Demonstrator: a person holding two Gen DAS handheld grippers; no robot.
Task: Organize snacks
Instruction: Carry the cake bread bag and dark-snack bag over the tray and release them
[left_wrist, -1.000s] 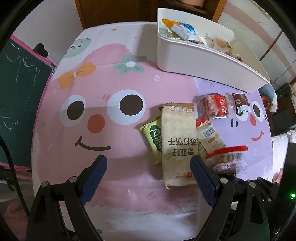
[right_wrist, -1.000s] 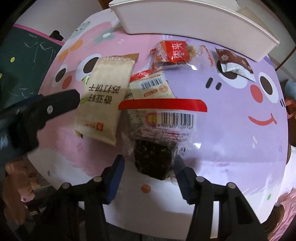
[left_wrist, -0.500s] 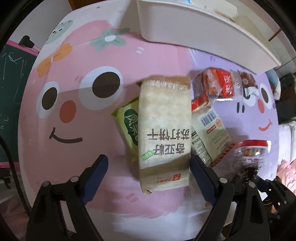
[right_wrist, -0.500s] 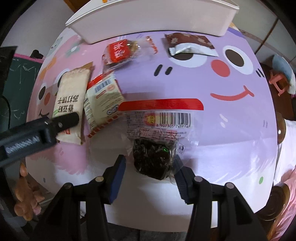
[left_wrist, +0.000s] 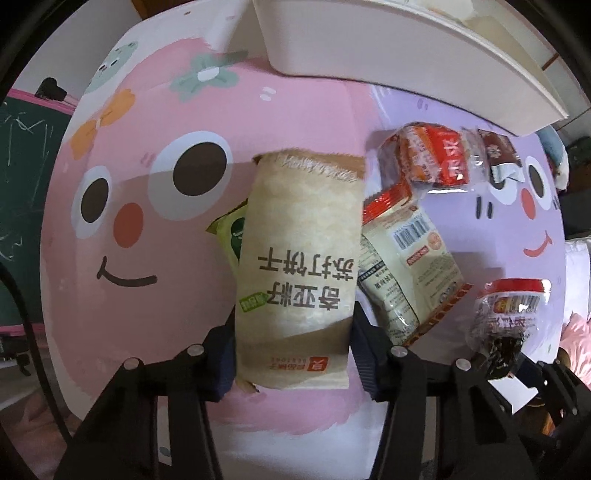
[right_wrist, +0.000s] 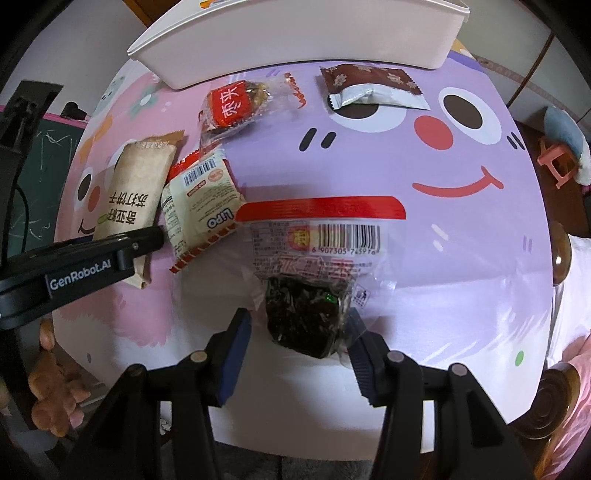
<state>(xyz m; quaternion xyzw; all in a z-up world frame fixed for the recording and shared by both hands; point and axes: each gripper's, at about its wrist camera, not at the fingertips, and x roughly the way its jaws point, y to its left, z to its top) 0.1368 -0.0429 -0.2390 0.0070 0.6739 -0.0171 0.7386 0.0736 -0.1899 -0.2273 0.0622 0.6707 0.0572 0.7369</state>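
**Ana:** Two wrist views. Start with the left one?

**Ben:** The left hand-held gripper points down at the worktop. Its jaws have just been closing, and the cream cracker pack now sits between them, pads against its two long sides near the end closest to the camera. The pack's long axis runs straight away from the gripper toward the white bin at the far edge. A green packet is tucked under its left side, and a red-edged biscuit pack touches its right.

**Ana:** What's in the bin?

**Ben:** From here only the wall and rim show; the contents are too cut off to name.

**Ana:** And the right view?

**Ben:** The right hand-held gripper is partly closed around the dark seaweed block in a clear red-topped bag. The right pad touches the wrapper; on the left I can't tell whether it presses. The bag hangs lengthwise away from the jaws, toward the bin. A red date wrapper and a brown sachet lie just before the bin wall.

**Ana:** Which hand is nearer the bin?

**Ben:** I'd judge them about level; both need to lift and carry forward.
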